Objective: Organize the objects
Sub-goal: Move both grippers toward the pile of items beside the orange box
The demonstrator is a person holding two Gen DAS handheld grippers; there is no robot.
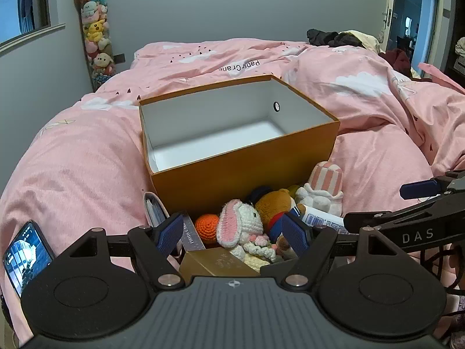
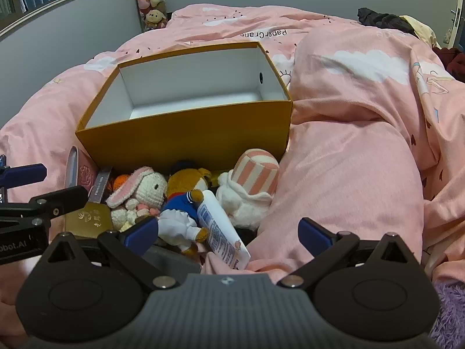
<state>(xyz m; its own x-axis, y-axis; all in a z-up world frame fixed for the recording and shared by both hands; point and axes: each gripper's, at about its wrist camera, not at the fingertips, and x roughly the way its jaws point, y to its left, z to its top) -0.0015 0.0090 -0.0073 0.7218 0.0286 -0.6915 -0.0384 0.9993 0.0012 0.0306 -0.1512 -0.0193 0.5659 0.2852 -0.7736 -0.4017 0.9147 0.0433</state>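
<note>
Both tools hang wide apart over a heap of small things on the bed, and neither holds anything. Left tool (image 1: pixel 234 234) has its jaws spread either side of a crocheted rabbit (image 1: pixel 239 225), apparently a little above it, not pressing. Right tool (image 2: pixel 228 232) is just as wide, above a white tube (image 2: pixel 222 229) and a bear in a blue jacket (image 2: pixel 183 206).

An orange box (image 1: pixel 244 168) stands just beyond the heap, its white inside bare, so nothing seems sorted yet. Left of the rabbit lies an orange ball (image 1: pixel 207 224); near the left tool sits a gold box (image 1: pixel 216 263). On the right a striped plush (image 1: pixel 322 187) leans against a fold of the pink duvet (image 1: pixel 87 160). A phone (image 1: pixel 24 254) lies well apart at the near left.

Trouble would likely come from crowding. The toys touch one another, so closing on the rabbit may pinch the bear or ball too and drag them along. The duvet is soft, so a downward push could sink the heap or tip the box. The tube looks slippery and rests tilted on the bear. The tools are also near each other and could collide.
</note>
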